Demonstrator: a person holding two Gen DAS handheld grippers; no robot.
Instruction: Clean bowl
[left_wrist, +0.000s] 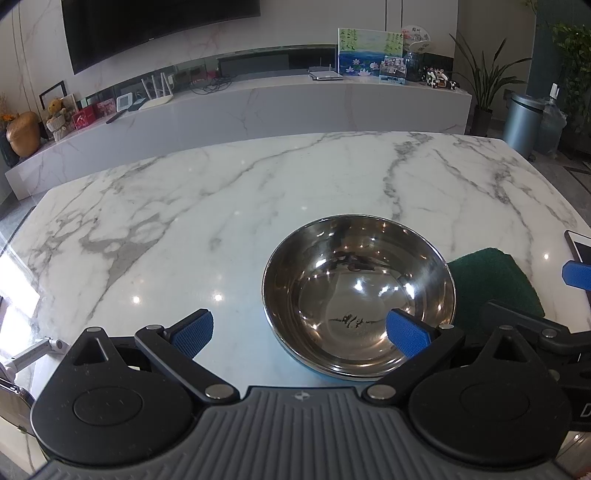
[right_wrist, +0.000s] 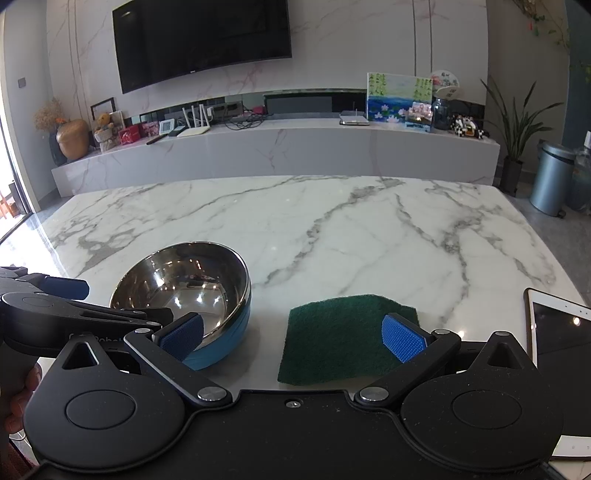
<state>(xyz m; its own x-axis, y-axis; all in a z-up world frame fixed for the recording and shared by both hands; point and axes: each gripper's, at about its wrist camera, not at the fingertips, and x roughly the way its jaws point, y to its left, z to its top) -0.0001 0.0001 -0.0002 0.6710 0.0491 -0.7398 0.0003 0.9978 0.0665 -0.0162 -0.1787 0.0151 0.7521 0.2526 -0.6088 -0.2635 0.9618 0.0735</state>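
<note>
The stainless-steel bowl (left_wrist: 358, 291) with a blue outer wall stands upright on the white marble table (left_wrist: 221, 206), near the table's close edge, and dark smears show on its shiny inside, some on the far slope and some on the near slope. Just to the right of the bowl a dark green scouring pad (right_wrist: 343, 338) lies flat on the marble, apart from the bowl's wall in the right wrist view. Over the bowl's near side hangs the left gripper (left_wrist: 299, 334), its jaws spread wide with nothing between them; one blue pad sits above the bowl's near rim and the other over bare marble to the bowl's left. The right gripper (right_wrist: 293, 338) hangs to the bowl's right, jaws likewise wide apart and empty, one blue pad over the scouring pad's right part and the other in front of the bowl's blue wall. Further right of the bowl, past the pad, a tablet (right_wrist: 554, 332) with a white frame lies at the table's edge. Beyond the bowl, across the table, a long marble TV console (right_wrist: 277, 147) runs under a wall-mounted television (right_wrist: 201, 40).
</note>
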